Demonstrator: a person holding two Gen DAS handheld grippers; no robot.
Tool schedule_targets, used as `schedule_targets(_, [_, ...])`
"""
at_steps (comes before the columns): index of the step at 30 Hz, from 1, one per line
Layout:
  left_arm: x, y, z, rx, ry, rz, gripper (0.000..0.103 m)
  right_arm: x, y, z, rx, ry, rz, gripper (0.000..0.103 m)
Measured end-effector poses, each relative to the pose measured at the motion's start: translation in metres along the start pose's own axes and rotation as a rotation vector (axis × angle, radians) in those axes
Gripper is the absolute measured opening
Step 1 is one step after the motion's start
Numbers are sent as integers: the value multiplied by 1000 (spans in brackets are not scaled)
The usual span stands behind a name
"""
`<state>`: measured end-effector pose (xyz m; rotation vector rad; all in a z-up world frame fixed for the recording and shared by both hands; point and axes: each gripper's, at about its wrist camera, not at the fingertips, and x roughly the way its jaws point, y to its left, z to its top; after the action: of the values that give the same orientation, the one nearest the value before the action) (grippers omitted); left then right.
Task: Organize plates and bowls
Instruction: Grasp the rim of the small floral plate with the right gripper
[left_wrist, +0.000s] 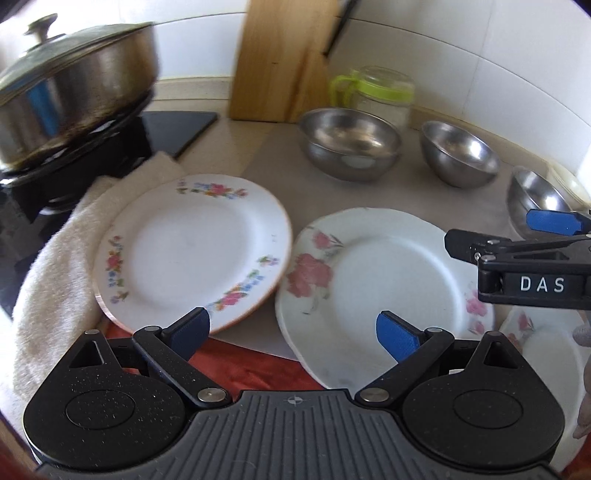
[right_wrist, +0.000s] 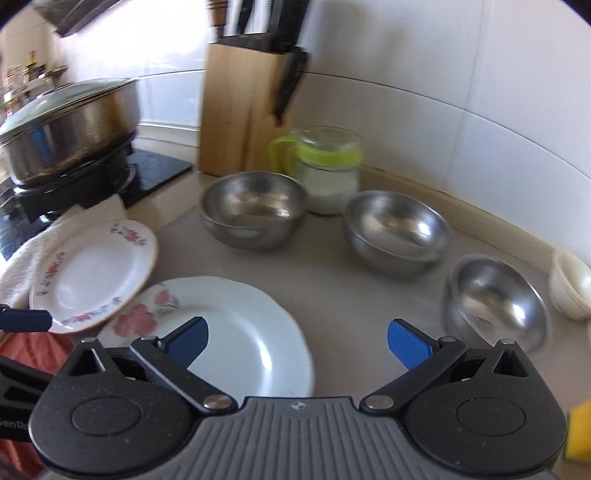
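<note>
A grey kitchen counter (right_wrist: 325, 280) holds my dishes. Largest, far left: a lidded steel pot (left_wrist: 74, 92) on the hob. Nearer lie two plates: a rose-print plate (right_wrist: 236, 332) directly under my right claw (right_wrist: 297, 341), and a floral-rimmed plate (left_wrist: 192, 247) to its left, propped on a towel (left_wrist: 55, 266), ahead of my left claw (left_wrist: 293, 330). Three steel bowls (right_wrist: 255, 210) sit farther right. Both claws hang spread wide, holding nothing (the right one is nearer the bowls).

Daylight glares off white tiled walls (right_wrist: 461, 92) above a beige desk (right_wrist: 325, 280), where a wooden knife block (right_wrist: 236, 110) stands beside a black stove (left_wrist: 177, 129).
</note>
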<state>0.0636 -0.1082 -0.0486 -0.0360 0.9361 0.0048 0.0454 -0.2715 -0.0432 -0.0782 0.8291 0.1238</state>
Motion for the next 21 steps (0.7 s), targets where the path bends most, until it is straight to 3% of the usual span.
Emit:
schedule_targets(6, [-4,28,2,-52,-6,38,97,22,29,18,-81,10,68,103])
schedule_targets(11, [-1,35,-6,-46,38,-46,95,34,27,25,-55,49,40,103])
schedule_targets(16, [0,36,-7,3,43,-111,93,38,33,30,-54,67,69,103])
schedule_targets(21, [-2,61,-2,-54,24,-84,93,56,60,42,-102,82,116,103])
